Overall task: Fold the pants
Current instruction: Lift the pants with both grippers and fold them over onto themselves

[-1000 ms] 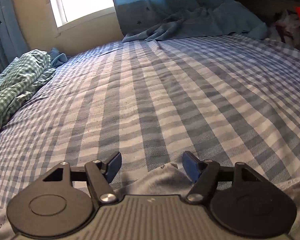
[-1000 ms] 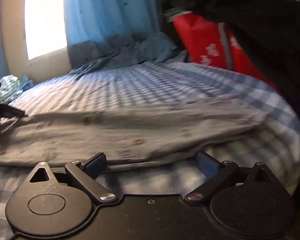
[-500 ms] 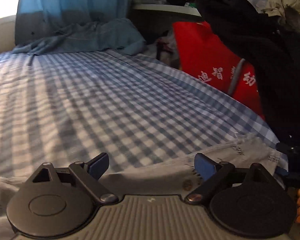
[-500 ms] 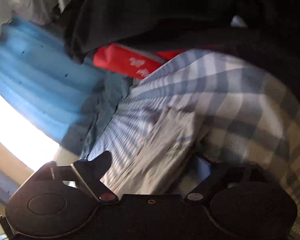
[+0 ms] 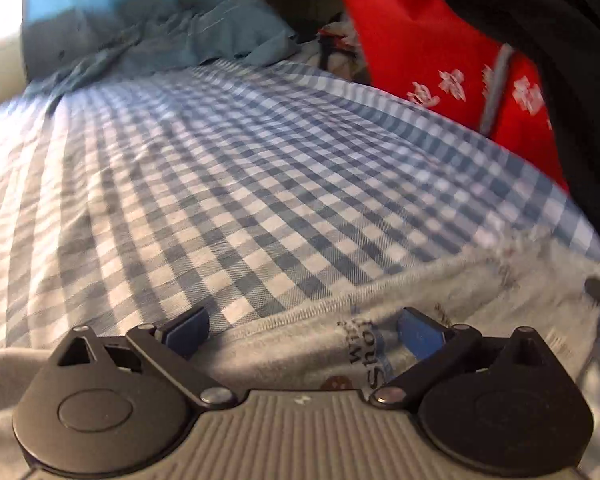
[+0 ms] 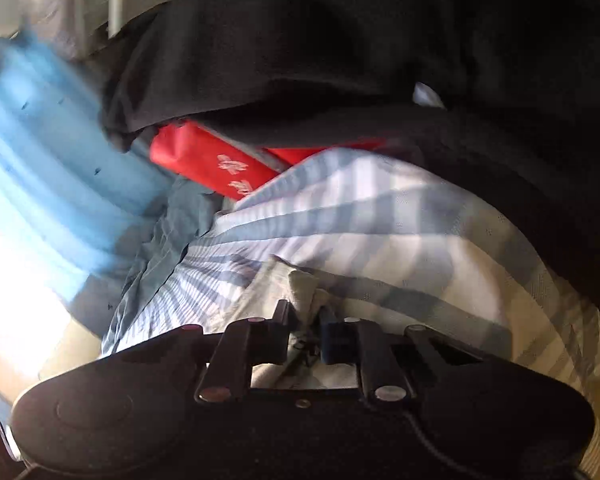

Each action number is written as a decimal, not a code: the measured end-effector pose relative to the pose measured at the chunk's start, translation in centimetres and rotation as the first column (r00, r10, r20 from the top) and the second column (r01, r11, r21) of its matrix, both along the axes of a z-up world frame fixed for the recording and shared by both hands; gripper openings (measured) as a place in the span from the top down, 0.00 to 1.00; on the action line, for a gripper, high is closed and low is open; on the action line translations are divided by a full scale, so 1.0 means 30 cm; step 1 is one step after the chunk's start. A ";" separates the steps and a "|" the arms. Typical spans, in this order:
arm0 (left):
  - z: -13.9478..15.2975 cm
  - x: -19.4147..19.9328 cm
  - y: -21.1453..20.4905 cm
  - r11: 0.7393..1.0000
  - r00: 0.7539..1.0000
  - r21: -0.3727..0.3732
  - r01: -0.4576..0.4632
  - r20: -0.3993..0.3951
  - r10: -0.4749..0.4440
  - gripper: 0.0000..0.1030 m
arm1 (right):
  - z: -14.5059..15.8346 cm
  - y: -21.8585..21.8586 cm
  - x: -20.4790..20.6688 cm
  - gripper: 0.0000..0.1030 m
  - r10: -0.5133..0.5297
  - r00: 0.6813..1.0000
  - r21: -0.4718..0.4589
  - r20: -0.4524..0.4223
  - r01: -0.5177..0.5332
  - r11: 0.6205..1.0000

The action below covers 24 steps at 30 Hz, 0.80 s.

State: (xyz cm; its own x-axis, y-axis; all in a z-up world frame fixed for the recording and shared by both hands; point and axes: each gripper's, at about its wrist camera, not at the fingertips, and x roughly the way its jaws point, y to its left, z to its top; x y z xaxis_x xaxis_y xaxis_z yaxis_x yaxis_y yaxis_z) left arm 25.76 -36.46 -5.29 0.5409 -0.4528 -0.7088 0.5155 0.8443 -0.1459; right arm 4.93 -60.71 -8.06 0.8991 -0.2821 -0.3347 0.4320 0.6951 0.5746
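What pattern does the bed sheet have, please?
The bed sheet has a blue-and-white check, clearest in the left wrist view.

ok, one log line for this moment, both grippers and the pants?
left gripper: opening, over pants, nothing gripped | right gripper: closing on pants edge | pants: flat on checked sheet

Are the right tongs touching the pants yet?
Touching. The right wrist view shows the right tongs closing, with a bunched fold of the pants pinched between the pads.
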 end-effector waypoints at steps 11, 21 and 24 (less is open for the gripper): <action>0.149 0.111 -0.045 0.883 0.839 -0.458 0.097 -0.440 -0.321 0.03 | 0.142 0.484 0.111 0.90 0.141 0.964 -0.721 -0.227 -0.263 0.641; 0.054 0.068 -0.024 0.870 0.827 -0.494 -0.009 -0.493 -0.271 0.16 | 0.085 0.647 0.139 0.90 0.163 0.935 -0.764 -0.314 -0.351 0.541; 0.062 0.068 -0.031 0.881 0.840 -0.474 -0.005 -0.480 -0.253 0.16 | 0.076 0.673 0.159 0.90 0.153 0.932 -0.781 -0.329 -0.360 0.510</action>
State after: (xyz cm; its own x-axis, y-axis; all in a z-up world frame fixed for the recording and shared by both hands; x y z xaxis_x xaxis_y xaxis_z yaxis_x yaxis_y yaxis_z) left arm 27.79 -37.38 -3.42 0.0718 -0.8194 -0.5687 0.3493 0.5547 -0.7552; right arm 9.70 -40.52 -5.76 0.9230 -0.2897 -0.2534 0.1803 0.9071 -0.3804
